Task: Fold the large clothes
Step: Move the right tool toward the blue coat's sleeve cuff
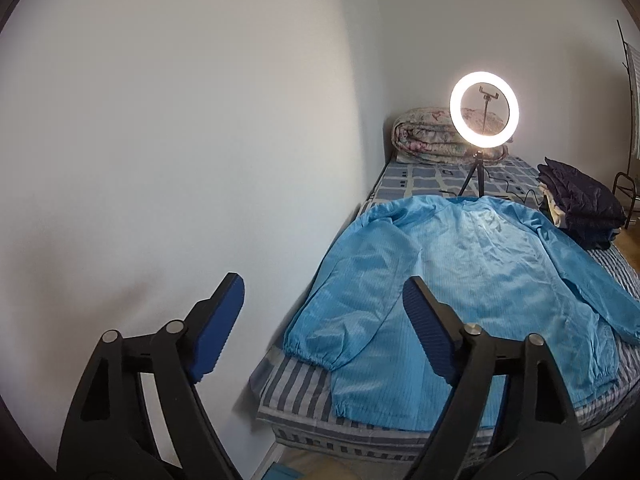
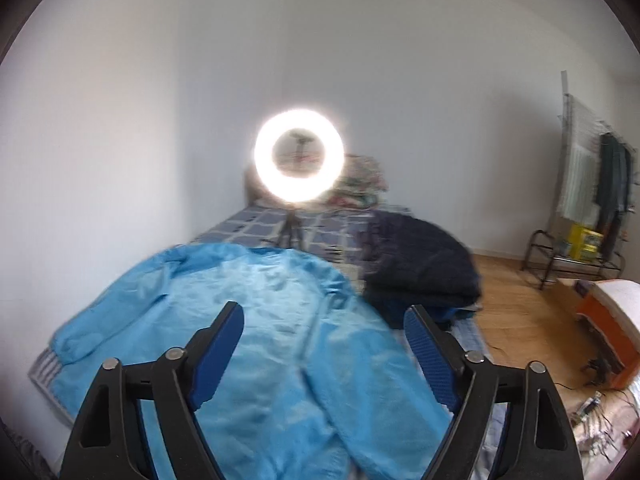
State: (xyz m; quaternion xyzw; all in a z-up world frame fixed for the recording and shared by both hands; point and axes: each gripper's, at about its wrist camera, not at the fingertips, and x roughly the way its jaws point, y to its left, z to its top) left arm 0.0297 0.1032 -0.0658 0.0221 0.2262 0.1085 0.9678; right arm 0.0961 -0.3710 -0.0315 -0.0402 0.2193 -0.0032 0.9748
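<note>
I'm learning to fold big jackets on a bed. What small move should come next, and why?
Probably lower the left hand-held gripper onto the near sleeve cuff. The blue jacket lies spread flat, sleeves out, and both grippers are open and empty.

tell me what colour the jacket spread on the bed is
Light blue jacket, seen sharpest in the left wrist view.
</note>
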